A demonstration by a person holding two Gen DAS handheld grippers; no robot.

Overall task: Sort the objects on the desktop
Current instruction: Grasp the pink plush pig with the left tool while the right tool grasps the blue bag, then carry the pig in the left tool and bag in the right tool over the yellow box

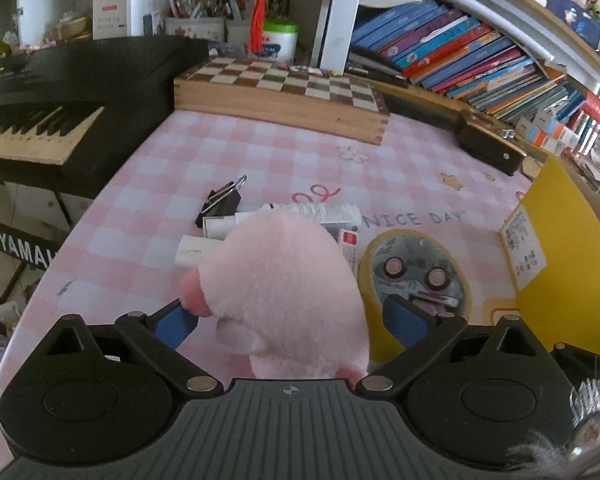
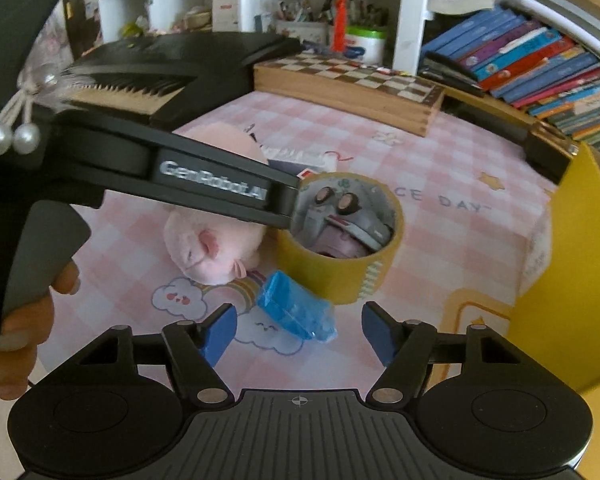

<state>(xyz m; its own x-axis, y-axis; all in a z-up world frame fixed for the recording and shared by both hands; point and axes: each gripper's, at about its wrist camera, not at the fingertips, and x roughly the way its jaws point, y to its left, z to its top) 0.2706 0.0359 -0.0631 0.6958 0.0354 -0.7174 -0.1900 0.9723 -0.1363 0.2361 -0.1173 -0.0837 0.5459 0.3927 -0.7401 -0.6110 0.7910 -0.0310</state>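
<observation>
- The left gripper has its blue pads either side of the soft pink plush toy; whether they press it I cannot tell.
- The right gripper is spread, its jaws apart around the crinkled blue plastic packet without touching it.
- The wide yellow tape roll stands on the pink checked tablecloth; the plush toy lies just left of it, the packet just in front.
- Small grey and pink objects sit inside the roll.
</observation>
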